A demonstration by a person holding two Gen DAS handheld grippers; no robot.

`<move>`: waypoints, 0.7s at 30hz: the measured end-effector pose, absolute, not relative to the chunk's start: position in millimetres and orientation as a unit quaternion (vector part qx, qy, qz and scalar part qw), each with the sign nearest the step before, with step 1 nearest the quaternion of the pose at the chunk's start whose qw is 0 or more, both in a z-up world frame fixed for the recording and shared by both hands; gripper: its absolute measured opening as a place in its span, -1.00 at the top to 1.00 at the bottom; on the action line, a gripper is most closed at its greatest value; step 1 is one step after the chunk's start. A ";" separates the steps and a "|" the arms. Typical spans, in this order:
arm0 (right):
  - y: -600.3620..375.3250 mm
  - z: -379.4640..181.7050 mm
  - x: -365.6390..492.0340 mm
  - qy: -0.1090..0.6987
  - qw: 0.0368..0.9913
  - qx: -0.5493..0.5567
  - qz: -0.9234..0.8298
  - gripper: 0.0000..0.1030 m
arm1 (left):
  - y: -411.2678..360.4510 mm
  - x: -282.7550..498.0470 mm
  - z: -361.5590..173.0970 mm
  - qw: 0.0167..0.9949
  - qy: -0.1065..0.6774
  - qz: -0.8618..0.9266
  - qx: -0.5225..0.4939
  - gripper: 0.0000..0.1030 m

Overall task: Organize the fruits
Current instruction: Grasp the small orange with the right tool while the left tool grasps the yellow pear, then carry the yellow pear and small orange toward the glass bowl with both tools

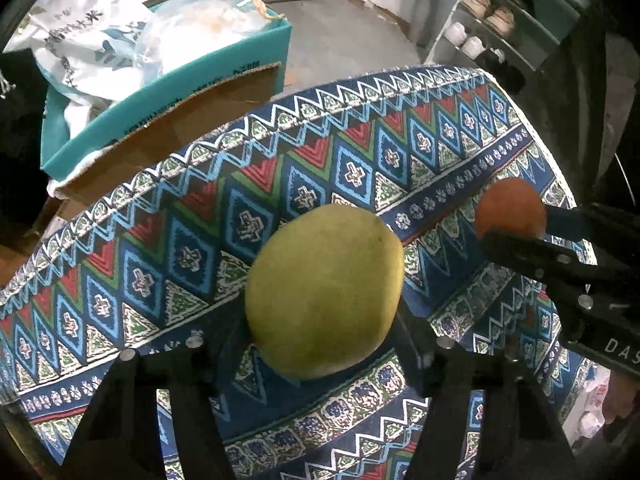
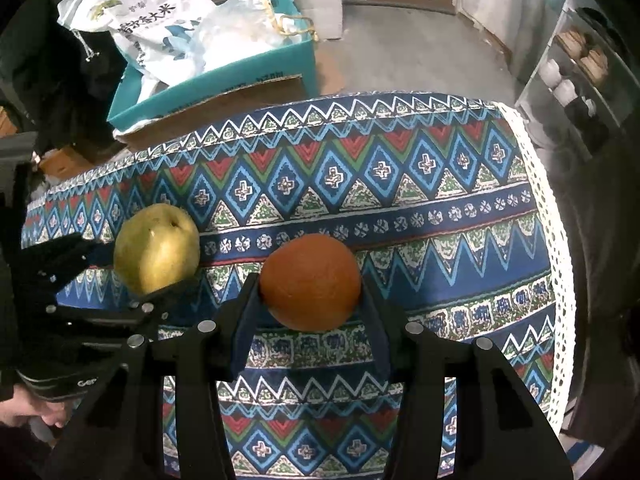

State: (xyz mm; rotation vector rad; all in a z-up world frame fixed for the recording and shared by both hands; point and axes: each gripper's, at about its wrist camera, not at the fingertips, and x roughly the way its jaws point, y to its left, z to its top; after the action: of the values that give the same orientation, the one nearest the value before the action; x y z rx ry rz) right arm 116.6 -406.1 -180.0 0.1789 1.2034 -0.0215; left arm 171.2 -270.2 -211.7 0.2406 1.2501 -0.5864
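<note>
A yellow-green pear (image 1: pixel 324 280) sits between the fingers of my left gripper (image 1: pixel 322 314), whose pads touch both its sides. The right wrist view shows the same pear (image 2: pixel 158 248) at the left, clasped by the left gripper (image 2: pixel 142 272) just over the cloth. My right gripper (image 2: pixel 310 286) is shut on an orange (image 2: pixel 310 268), one pad on each flank. In the left wrist view the orange (image 1: pixel 508 204) appears at the right in the right gripper (image 1: pixel 520 228). Both fruits are low over the patterned tablecloth (image 2: pixel 440 208).
The patterned tablecloth (image 1: pixel 160 260) ends in a lace edge (image 2: pixel 560 280) on the right. Beyond the far edge stands a teal cardboard box (image 2: pixel 248 72) full of bags. A white shoe rack (image 2: pixel 576 68) stands at the back right. A person's hand (image 2: pixel 24 412) shows at lower left.
</note>
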 end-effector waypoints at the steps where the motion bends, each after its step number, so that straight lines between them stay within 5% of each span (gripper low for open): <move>1: -405.9 -180.3 116.4 0.566 0.820 0.083 -0.010 0.06 | -269.8 171.2 -211.4 0.765 0.574 -0.269 0.109 -0.28; 21: -391.6 -158.4 112.0 0.546 0.835 0.061 0.000 0.06 | -239.8 156.7 -189.8 0.790 0.553 -0.244 0.102 -0.25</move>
State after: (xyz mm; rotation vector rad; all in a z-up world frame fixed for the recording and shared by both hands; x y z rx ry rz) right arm 112.0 -391.6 -158.4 0.1292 1.1571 -0.0008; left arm 156.7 -239.8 -189.8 0.2186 1.1900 -0.5261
